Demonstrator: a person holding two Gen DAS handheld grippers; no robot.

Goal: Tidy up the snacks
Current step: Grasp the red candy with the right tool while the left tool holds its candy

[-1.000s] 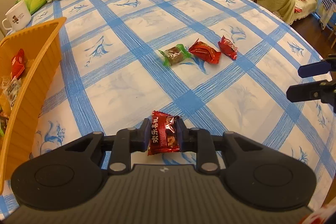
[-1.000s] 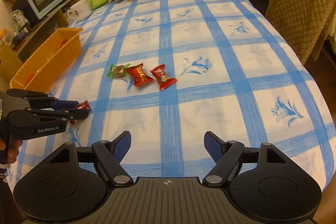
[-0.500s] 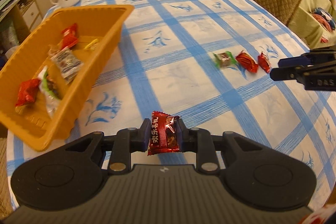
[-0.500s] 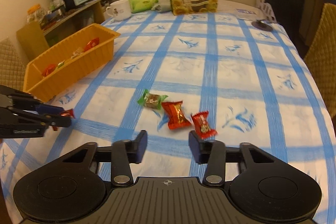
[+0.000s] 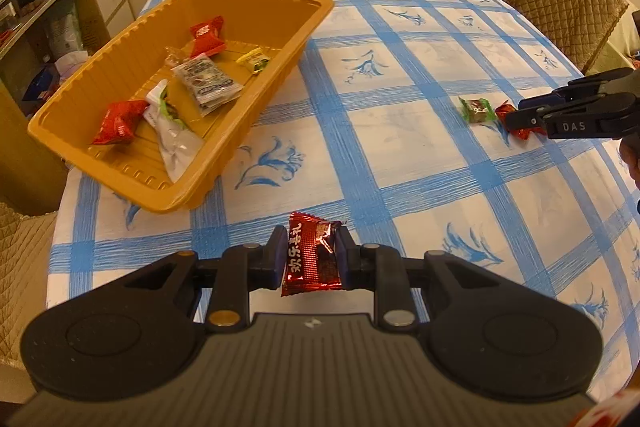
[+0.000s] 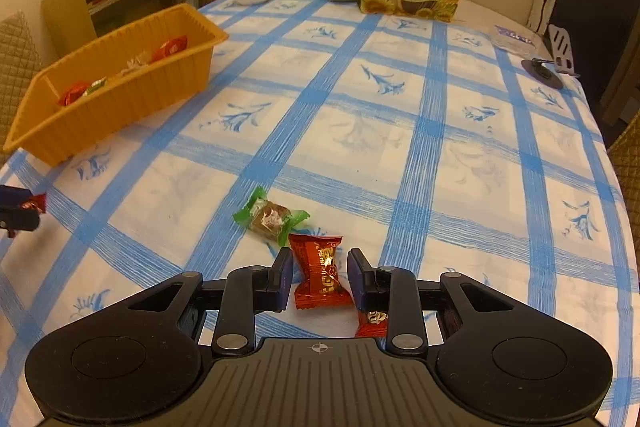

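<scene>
From left to right we log: orange basket (image 5: 256, 107), swung nearer into view; our left gripper (image 5: 310, 261) clenched on a dark-red snack packet (image 5: 311, 257) short of it; right gripper (image 6: 318, 277), newly descended, jaws unclenched astride a red candy (image 6: 322, 273) on the tablecloth (image 6: 400, 155).

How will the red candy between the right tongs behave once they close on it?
The red candy looks light, so it should lift easily. Its glossy foil may slip or crinkle between the right tongs. The flared twisted ends look floppy; a mid-body pinch seems safest.
</scene>
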